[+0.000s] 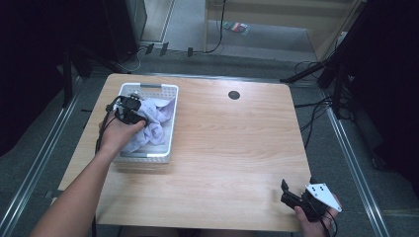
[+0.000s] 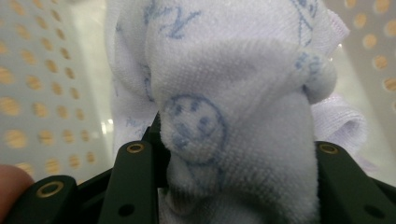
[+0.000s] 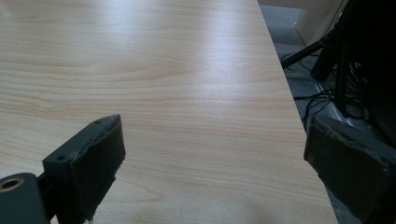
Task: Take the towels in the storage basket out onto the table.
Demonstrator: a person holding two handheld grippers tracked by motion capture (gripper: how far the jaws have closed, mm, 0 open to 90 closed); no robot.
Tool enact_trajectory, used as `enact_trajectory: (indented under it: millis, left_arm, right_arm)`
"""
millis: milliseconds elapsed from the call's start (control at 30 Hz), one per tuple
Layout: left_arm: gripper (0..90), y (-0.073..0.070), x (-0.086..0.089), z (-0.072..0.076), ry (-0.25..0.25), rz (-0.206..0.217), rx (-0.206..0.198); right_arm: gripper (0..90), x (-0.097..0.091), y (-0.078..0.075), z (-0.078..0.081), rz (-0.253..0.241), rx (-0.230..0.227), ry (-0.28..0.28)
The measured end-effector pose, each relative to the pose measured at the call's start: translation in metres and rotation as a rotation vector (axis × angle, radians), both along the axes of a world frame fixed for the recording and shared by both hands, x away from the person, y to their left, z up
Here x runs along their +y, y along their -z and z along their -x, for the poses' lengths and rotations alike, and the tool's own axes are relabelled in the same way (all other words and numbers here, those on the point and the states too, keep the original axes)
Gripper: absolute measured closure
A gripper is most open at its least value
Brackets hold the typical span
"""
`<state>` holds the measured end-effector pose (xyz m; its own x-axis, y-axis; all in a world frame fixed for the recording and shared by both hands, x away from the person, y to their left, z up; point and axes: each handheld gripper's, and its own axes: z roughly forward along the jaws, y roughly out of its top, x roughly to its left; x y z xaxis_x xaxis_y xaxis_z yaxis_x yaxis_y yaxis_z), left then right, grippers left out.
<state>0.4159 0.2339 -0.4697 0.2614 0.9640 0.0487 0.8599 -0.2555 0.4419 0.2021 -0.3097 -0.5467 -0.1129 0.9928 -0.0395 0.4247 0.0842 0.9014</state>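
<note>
A white towel [image 1: 159, 121] with a pale blue print lies bunched in a white perforated basket [image 1: 171, 106] at the table's left. My left gripper [image 1: 134, 116] reaches into the basket from the left and is shut on the towel. In the left gripper view a thick fold of the towel [image 2: 233, 84], with a smiling face printed on it, fills the gap between the two black jaws of the left gripper [image 2: 233, 161]. My right gripper [image 1: 296, 191] rests near the table's front right corner, open, with nothing between its fingers. In the right gripper view the right gripper [image 3: 215, 140] has bare wood between its jaws.
The wooden table [image 1: 237, 143] has a round black cable hole [image 1: 233, 95] near its far edge. The basket's holed wall [image 2: 42, 93] stands close behind the towel. Cables and dark stands [image 1: 326, 74] lie on the floor past the table's right edge [image 3: 299, 116].
</note>
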Motion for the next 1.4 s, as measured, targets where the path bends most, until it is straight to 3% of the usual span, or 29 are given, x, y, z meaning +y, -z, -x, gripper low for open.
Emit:
enact_trajectory:
  millis: [233,700,1233,1400]
  left_arm:
    - [55.3,-0.026,0.005,0.005,0.002,0.013,-0.037]
    - [54.6,-0.073,0.003,0.008,0.02,-0.007,-0.091]
    - [54.3,-0.113,-0.021,0.007,0.063,0.006,-0.12]
    - [54.1,-0.118,-0.035,0.007,0.083,0.002,-0.129]
  right_arm:
    - [5.3,0.0,0.0,0.0,0.0,0.0,0.001]
    - [5.3,0.0,0.0,0.0,0.0,-0.001,0.0]
    - [5.3,0.0,0.0,0.0,0.001,-0.001,0.0]
    - [5.3,0.0,0.0,0.0,0.001,-0.001,0.0]
